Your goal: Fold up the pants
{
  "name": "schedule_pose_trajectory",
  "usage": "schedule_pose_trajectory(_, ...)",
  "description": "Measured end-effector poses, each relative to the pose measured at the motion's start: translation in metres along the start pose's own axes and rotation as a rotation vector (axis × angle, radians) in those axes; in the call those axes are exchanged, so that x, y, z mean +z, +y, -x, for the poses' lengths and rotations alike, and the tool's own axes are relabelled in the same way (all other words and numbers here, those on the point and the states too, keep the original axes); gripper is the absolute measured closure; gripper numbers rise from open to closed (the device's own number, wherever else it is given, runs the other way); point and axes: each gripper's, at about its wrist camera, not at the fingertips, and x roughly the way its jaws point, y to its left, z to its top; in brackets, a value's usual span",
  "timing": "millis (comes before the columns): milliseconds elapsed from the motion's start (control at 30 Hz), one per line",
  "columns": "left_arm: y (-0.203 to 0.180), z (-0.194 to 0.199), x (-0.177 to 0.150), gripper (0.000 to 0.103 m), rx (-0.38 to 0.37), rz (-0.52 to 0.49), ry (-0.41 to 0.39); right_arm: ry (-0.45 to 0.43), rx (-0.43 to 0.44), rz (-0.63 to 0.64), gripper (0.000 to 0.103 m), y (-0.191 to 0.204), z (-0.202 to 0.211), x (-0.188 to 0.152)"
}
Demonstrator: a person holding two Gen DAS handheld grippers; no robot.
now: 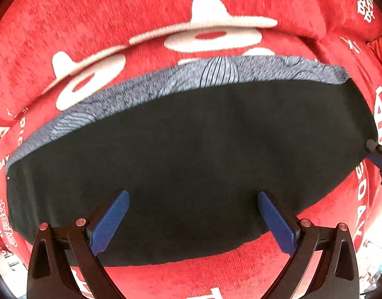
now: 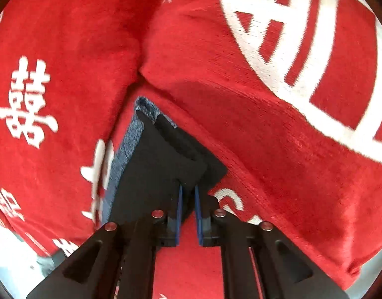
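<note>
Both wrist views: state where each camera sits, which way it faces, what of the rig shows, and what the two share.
Left wrist view: sits on the left tool, looks down on the folded dark pants on the red blanket; its own blue pads stand wide apart.
Right wrist view: sits on the right tool, faces obliquely down along the pants' corner; its pads pinch the fabric.
Shared: pants, blanket; the right tool also shows at the left view's right edge.
</note>
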Motion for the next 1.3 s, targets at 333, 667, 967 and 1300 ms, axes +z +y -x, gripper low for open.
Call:
schedule_pose_trajectory(333, 0.001, -0.002, 0.002, 0.0, -0.013, 0.01, 0.02, 0.129, 0.052, 0.054, 0.07, 0.006, -0.001, -0.023)
schedule_pose_trajectory(667, -0.001, -0.009, 0.008, 0.0, -0.018, 0.002, 0.024, 0.179, 0.1, 0.027, 0.068, 0.022, -0.037, -0.048)
schedule_pose_trajectory(967, -0.001, -0.01, 0.007, 0.0, -0.024, 0.005, 0.023, 0.125, 0.166, -0.054, 0.064, 0.006, -0.034, -0.038)
schedule_pose_trajectory(1300, 0.002, -0.009, 0.006, 0.004, -0.038, 0.008, 0.009, 0.012, 0.352, -0.189, 0.058, -0.001, -0.045, -0.02)
